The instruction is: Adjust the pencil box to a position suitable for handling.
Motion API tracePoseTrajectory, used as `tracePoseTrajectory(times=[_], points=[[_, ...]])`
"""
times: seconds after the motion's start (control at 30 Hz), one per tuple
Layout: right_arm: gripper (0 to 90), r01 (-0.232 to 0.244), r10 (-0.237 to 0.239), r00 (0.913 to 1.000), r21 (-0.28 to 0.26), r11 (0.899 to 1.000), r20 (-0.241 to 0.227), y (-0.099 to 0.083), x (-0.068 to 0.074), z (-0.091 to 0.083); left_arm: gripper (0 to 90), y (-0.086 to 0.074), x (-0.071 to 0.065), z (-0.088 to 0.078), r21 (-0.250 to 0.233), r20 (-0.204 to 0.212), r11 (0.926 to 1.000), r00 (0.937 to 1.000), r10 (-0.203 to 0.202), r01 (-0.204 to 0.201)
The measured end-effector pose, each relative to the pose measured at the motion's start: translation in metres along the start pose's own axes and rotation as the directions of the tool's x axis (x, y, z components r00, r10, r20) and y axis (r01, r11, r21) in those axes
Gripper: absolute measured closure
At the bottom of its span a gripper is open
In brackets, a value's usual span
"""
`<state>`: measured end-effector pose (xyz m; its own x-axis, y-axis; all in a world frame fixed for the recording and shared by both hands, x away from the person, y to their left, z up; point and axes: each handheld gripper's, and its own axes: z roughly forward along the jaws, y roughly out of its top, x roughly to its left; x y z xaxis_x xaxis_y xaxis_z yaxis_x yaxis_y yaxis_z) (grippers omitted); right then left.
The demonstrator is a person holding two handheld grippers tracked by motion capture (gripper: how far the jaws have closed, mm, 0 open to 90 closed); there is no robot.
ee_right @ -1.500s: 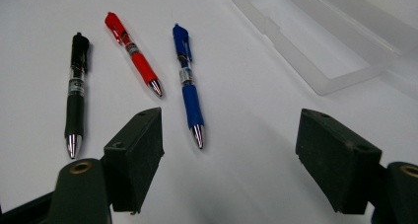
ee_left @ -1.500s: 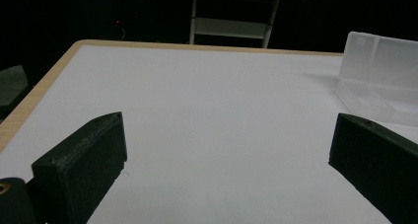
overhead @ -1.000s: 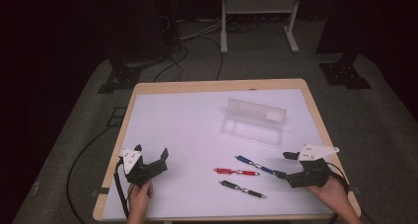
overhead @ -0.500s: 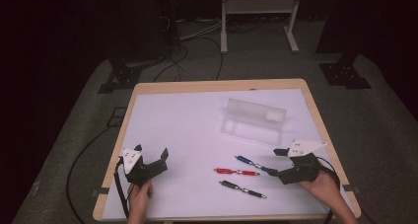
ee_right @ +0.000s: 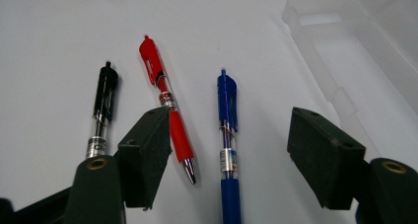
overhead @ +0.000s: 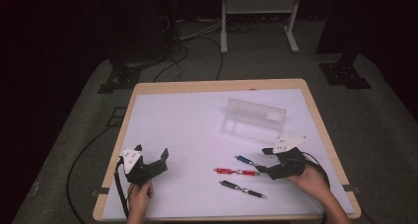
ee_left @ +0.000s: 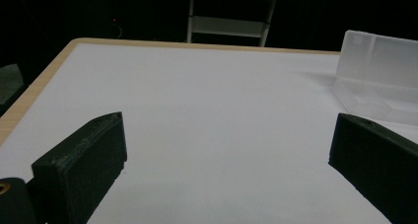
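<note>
Dark floor with cables and a metal stand surrounds the white-topped table (overhead: 197, 120), wood-edged, seen from above. High view: the left gripper (overhead: 150, 157) rests near the table's near-left corner in the person's left hand (overhead: 139, 197), jaws spread, nothing between them. The right gripper (overhead: 264, 160), held in the right hand (overhead: 310, 180), lies near the right edge with its jaws pointing left at three pens. The blue pen (overhead: 245, 160) lies nearest the clear plastic case (overhead: 254, 118), the red pen (overhead: 236, 171) next toward the person, the black pen (overhead: 243, 189) nearest the front edge. The case stands open, well apart from the left gripper.

Left gripper view: both black jaws stand far apart over bare white surface; the clear case appears at the right edge (ee_left: 379, 71).

Right gripper view: the jaws have just been closing yet remain wide. The blue pen (ee_right: 227, 130) lies on the table between them, untouched by either pad. The red pen (ee_right: 165, 110) runs just beside the left-hand jaw, its tip passing under that jaw's edge. The black pen (ee_right: 102, 108) lies outside the jaws. The clear case (ee_right: 345, 61) sits at upper right.
</note>
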<state>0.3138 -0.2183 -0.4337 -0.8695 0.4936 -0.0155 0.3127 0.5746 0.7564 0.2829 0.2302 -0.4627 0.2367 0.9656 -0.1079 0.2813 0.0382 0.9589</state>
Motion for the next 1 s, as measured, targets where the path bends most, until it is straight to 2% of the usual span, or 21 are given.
tracePoseTrajectory(times=[0.23,0.37,0.4,0.57,0.73,1.0], points=[[39.7,-0.004,0.004,1.0,0.027,1.0,-0.004,0.0,-0.003,0.011,0.4,0.0,0.0,0.0,0.001,0.001,1.0,1.0,0.001,-0.001],[44.7,-0.017,0.018,0.9997,0.034,0.999,-0.018,-0.001,-0.006,0.016,0.3,0.0,0.0,0.0,0.002,0.001,1.0,1.0,0.003,-0.003],[48.2,-0.017,0.018,0.9995,0.04,0.999,-0.025,-0.002,-0.006,0.018,0.3,0.0,0.0,0.0,0.003,0.001,1.0,1.0,0.004,-0.004],[54.5,-0.005,0.006,0.9998,0.054,0.999,-0.021,-0.003,-0.007,0.024,0.4,0.0,-0.001,0.0,0.002,0.0,1.0,1.0,0.004,-0.004],[62.6,-0.011,0.013,0.9997,0.076,0.997,-0.019,-0.007,-0.008,0.029,0.3,0.0,-0.001,0.0,0.004,-0.001,0.9999,0.9999,0.011,-0.011],[69.7,0.0,0.002,0.9998,0.099,0.995,-0.02,-0.008,-0.008,0.037,0.4,0.0,-0.001,0.0,0.005,0.0,0.9999,0.9999,0.011,-0.011]])
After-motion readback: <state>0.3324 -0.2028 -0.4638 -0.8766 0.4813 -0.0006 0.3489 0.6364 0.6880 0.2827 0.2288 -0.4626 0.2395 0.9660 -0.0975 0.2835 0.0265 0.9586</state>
